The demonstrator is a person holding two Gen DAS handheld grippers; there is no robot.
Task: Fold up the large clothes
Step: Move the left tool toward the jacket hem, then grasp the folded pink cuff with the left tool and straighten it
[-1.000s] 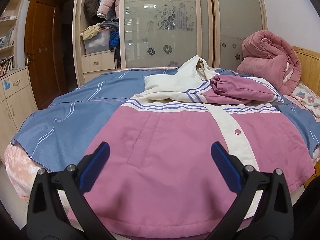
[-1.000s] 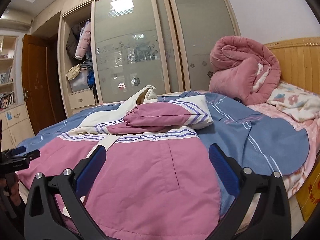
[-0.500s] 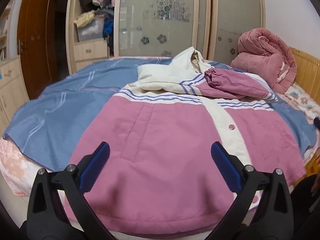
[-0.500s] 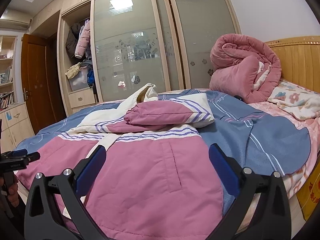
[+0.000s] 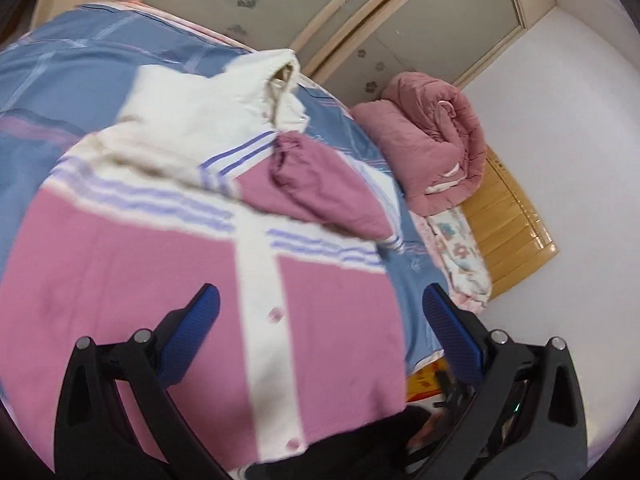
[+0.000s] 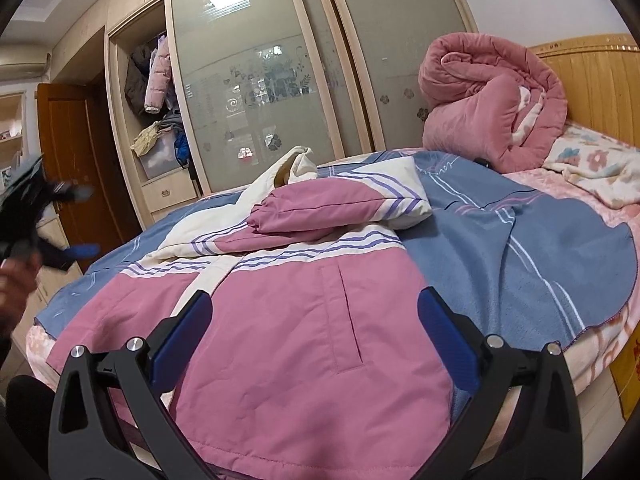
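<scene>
Pink-white jacket [image 6: 304, 320] lies flat on bed [image 6: 520, 248], sleeves folded in. L tool [image 5: 320, 336] & R tool [image 6: 312, 336] both spread wide, gripping nothing.

The left wrist view looked down, tilted, over the jacket [image 5: 328, 320] from close above; the right wrist view faced level across it toward the wardrobe [image 6: 280, 80]. Both shared the rolled quilt [image 6: 492, 96].
</scene>
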